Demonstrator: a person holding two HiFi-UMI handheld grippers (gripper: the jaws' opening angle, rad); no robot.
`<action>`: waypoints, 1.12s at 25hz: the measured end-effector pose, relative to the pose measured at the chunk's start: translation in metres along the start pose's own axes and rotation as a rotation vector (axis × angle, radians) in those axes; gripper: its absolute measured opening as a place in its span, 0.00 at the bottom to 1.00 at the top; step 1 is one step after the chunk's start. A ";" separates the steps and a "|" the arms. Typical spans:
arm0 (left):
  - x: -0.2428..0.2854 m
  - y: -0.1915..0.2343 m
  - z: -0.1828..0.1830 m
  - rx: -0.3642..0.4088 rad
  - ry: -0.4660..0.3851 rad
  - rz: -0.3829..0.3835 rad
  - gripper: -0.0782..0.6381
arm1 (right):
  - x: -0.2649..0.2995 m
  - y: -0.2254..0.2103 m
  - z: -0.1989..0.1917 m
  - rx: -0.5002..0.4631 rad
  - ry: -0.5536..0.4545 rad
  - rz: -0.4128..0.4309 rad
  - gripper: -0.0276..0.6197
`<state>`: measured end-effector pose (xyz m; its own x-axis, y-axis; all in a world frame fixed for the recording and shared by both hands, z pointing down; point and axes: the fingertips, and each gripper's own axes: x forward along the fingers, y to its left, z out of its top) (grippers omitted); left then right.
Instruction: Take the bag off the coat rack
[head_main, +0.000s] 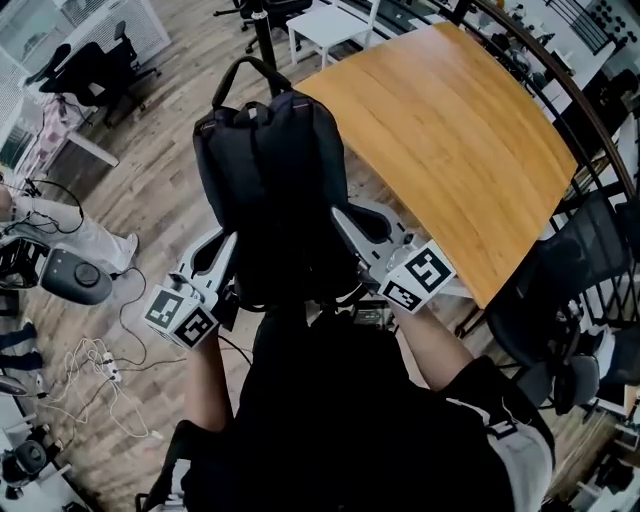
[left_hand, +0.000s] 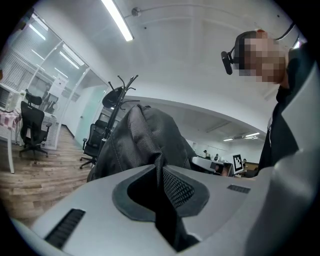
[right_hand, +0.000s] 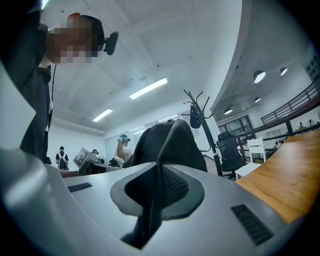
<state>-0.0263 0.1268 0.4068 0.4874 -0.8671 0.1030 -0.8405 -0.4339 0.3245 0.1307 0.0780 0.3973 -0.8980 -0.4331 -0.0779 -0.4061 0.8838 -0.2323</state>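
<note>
The black backpack (head_main: 270, 170) is off the coat rack (left_hand: 120, 100), which stands well apart behind it. It is carried over the floor beside the wooden table (head_main: 450, 130). The left gripper (head_main: 222, 248) and right gripper (head_main: 352, 228) each pinch a fold of its fabric, one on each side. This likely shares the weight and keeps the bag from swinging.

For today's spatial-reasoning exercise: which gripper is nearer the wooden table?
Right. The right gripper sits beside the edge of the wooden table; the left gripper is across the backpack, farther away.
</note>
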 end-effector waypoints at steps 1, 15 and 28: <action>-0.002 -0.002 -0.001 -0.003 0.004 -0.003 0.18 | -0.002 0.003 0.000 0.001 -0.001 0.001 0.11; -0.034 -0.001 -0.004 -0.025 0.025 -0.113 0.18 | -0.005 0.043 -0.007 0.036 -0.008 -0.101 0.11; -0.075 0.029 0.012 0.000 0.019 -0.125 0.18 | 0.024 0.084 -0.015 0.062 -0.025 -0.114 0.11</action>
<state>-0.0898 0.1764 0.3972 0.5928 -0.8013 0.0799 -0.7728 -0.5382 0.3364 0.0721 0.1449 0.3907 -0.8418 -0.5351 -0.0716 -0.4933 0.8163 -0.3005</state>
